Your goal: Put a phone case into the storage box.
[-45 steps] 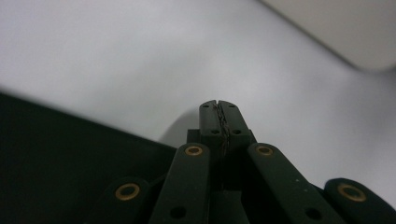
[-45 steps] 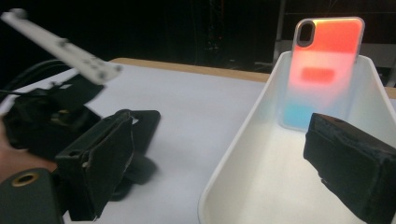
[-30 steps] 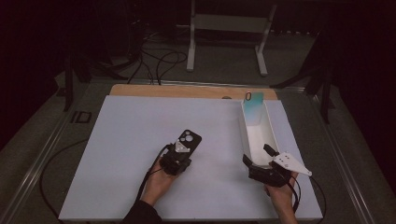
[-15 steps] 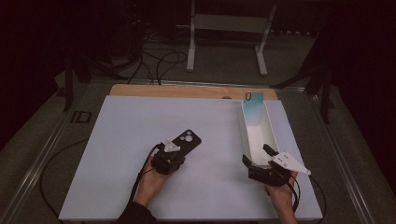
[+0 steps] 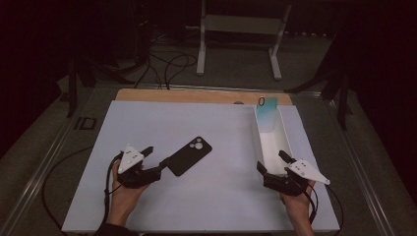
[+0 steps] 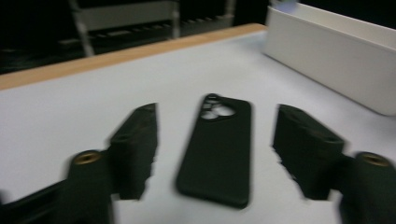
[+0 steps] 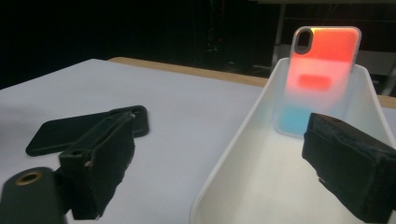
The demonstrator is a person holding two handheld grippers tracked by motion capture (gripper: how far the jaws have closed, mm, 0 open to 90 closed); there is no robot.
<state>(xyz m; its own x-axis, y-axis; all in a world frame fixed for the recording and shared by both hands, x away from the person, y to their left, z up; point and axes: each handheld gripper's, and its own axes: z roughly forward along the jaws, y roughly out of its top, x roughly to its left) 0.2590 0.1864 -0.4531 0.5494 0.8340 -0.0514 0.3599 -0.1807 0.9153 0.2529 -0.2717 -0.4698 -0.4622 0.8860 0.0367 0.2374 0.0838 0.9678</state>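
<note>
A black phone case lies flat on the white table top, camera cutout at its far end. My left gripper sits just behind its near end. In the left gripper view its jaws have just been opening and stand apart on either side of the black phone case without touching it. A colour-shifting phone case leans upright at the far end of the long white tray. My right gripper is open at the tray's near end, with the left wall of the tray between its jaws.
A wooden strip edges the far side of the table. Behind it stand a white metal frame and loose cables on the floor. The person's hands come in at the bottom edge.
My left gripper has let go of the black case, opened its jaws and drawn back toward the lower left. The case now lies more slanted. The right gripper and tray have not moved.
</note>
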